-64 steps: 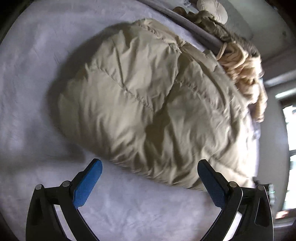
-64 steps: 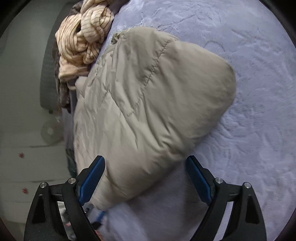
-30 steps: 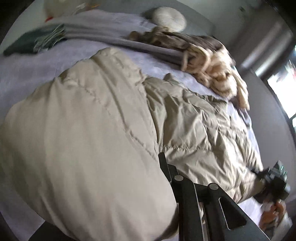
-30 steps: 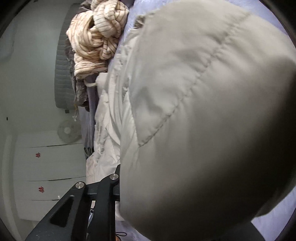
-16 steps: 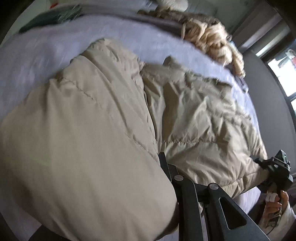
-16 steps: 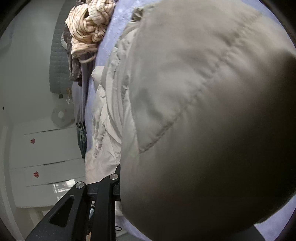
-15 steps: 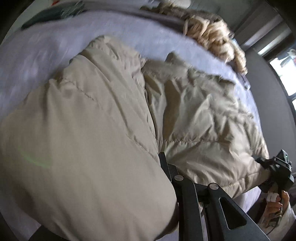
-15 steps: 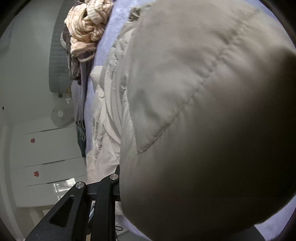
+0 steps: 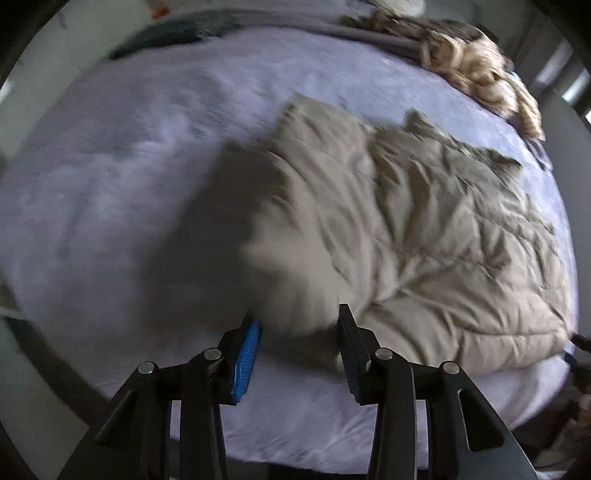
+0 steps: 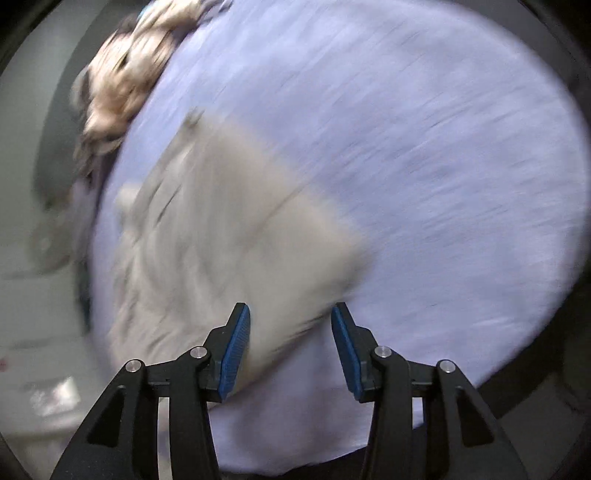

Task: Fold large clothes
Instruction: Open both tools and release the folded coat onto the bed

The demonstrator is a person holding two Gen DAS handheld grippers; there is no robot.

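A beige quilted puffer jacket (image 9: 424, 229) lies folded over on the lilac bed cover (image 9: 129, 184). Its near edge is blurred with motion just beyond my left gripper (image 9: 299, 317), whose jaws are opening. The blue pads stand apart and press on nothing. In the right wrist view the same jacket (image 10: 207, 240) sprawls ahead and to the left on the bed cover (image 10: 424, 147). My right gripper (image 10: 290, 308) hangs above the jacket's near corner with its jaws opening; no cloth is pinched between them.
A heap of cream striped clothes (image 9: 476, 74) lies at the far edge of the bed, seen again as a clothes heap (image 10: 129, 81) at the upper left. A dark green cloth (image 9: 173, 35) lies at the far left corner. The bed's near edge runs just below both grippers.
Both grippers held a fold of the jacket close against the cameras. Now they have let it go, the jaws stand apart, and the fold has dropped onto the jacket while both views pulled back.
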